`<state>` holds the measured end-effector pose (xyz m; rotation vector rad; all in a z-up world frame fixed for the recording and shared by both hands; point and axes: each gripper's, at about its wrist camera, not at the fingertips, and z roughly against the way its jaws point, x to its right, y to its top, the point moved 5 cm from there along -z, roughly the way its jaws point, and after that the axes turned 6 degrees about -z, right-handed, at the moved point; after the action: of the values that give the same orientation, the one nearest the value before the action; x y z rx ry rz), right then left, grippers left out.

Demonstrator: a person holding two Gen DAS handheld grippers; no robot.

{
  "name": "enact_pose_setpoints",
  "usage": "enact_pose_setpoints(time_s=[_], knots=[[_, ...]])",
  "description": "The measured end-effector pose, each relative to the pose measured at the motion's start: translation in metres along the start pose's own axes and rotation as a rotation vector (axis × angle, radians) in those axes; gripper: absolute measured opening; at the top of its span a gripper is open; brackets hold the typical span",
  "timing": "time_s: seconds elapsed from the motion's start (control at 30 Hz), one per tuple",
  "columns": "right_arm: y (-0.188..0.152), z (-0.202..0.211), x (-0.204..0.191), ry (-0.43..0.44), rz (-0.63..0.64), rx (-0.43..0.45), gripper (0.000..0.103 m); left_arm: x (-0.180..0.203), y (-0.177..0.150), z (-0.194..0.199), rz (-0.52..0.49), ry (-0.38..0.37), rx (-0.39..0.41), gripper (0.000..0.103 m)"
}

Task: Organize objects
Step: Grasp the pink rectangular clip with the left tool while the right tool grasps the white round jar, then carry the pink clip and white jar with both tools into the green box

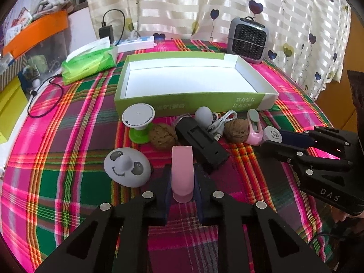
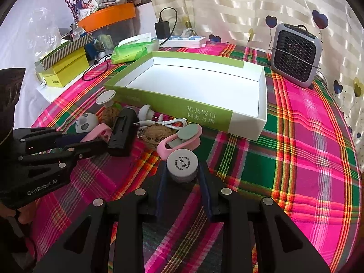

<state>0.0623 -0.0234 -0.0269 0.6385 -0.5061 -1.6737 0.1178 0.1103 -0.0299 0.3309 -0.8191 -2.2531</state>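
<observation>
My left gripper (image 1: 182, 179) is shut on a pink clip (image 1: 182, 170) just above the plaid cloth. My right gripper (image 2: 182, 173) is shut on a small white round jar (image 2: 182, 167), next to a pink foot file (image 2: 179, 140). The open green-and-white box (image 1: 141, 101) lies behind, its inside bare. In front of it lie a black holder (image 1: 200, 141), two walnuts (image 1: 162, 136), a white cable (image 1: 221, 119), a grey knob (image 1: 203, 115), a green-footed stand (image 1: 138, 119) and a grey smiley-face disc (image 1: 127, 167).
A grey mini fan (image 2: 295, 58) stands behind the box at the right. A green tissue pack (image 1: 87, 62), a charger with cable (image 1: 107, 33), a yellow box (image 2: 64, 72) and an orange-lidded bin (image 2: 107, 16) crowd the left. Curtains hang behind.
</observation>
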Motion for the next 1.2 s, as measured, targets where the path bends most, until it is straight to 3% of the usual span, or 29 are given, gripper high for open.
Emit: enact_pose_setpoints(time_s=[0.6,1.2], knots=[[0.006,0.027,-0.012,0.010,0.022,0.076,0.029,0.006,0.010,0.027,-0.021,-0.007,0.084,0.016],[0.034,0.019,-0.011,0.013,0.046,0.104,0.029,0.004,0.045,0.025,-0.027,-0.049,0.134,0.016]])
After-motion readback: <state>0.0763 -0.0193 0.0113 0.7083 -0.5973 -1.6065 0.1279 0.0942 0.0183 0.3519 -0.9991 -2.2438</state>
